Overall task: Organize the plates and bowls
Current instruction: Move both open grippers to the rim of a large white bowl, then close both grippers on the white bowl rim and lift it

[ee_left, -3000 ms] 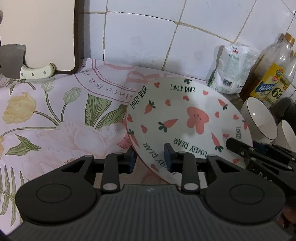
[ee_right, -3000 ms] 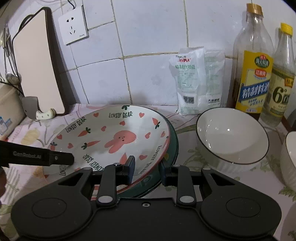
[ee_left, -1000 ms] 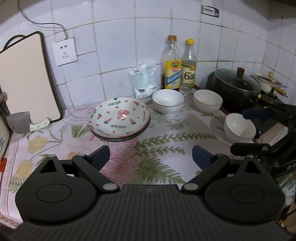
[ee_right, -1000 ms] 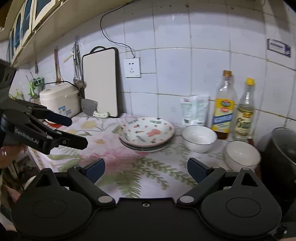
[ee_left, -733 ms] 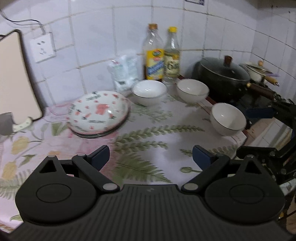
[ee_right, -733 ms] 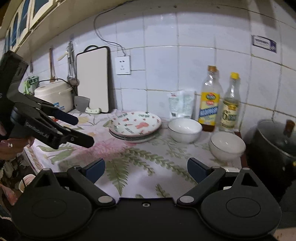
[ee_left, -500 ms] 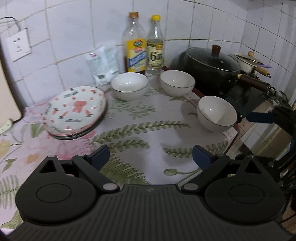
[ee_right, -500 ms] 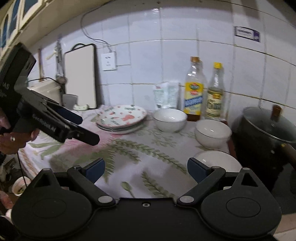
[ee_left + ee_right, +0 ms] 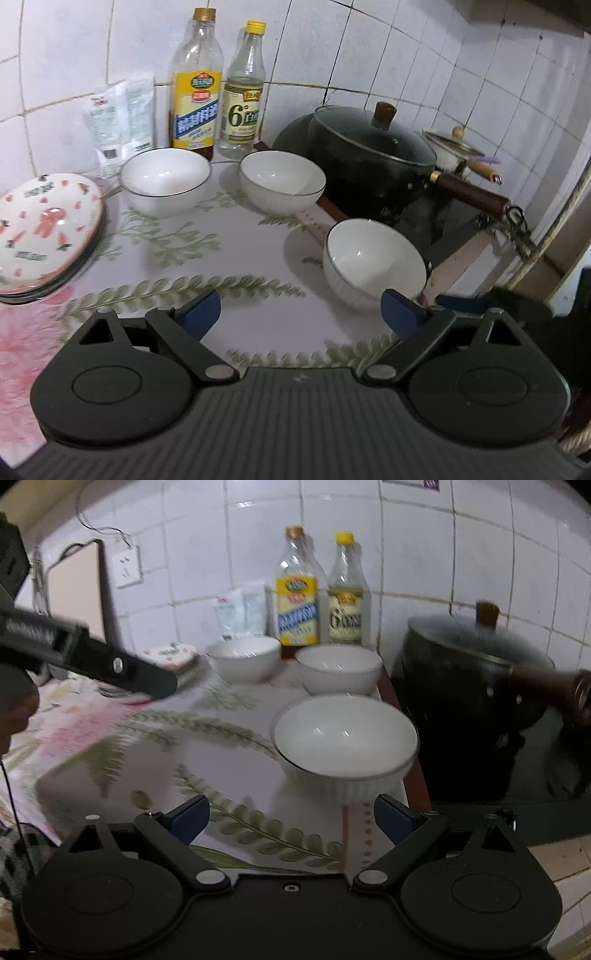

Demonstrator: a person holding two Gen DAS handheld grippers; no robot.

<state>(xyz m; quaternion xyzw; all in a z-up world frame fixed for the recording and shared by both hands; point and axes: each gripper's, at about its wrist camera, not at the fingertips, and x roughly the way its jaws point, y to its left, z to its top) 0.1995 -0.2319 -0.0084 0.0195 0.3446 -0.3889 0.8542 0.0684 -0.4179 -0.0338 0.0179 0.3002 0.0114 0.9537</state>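
Three white bowls stand on the floral cloth: a near one (image 9: 373,260) by the counter's right edge, a middle one (image 9: 282,181) and a far left one (image 9: 166,179). A stack of plates topped by the rabbit-print plate (image 9: 44,230) lies at the left. My left gripper (image 9: 301,314) is open and empty, just short of the near bowl. My right gripper (image 9: 291,818) is open and empty, with the near bowl (image 9: 345,738) right in front of its fingers. The other bowls (image 9: 338,668) (image 9: 243,657) stand behind. The left gripper's finger (image 9: 110,664) crosses the right wrist view.
Two bottles (image 9: 197,81) (image 9: 243,86) and a white packet (image 9: 120,118) stand against the tiled wall. A black lidded pot (image 9: 369,158) with a wooden handle sits on the stove at the right. A cutting board (image 9: 79,590) leans at the left.
Both grippers let go of the rabbit plate, opened wide, pulled back, and swung right toward the bowls. The near bowl is now much closer in both views.
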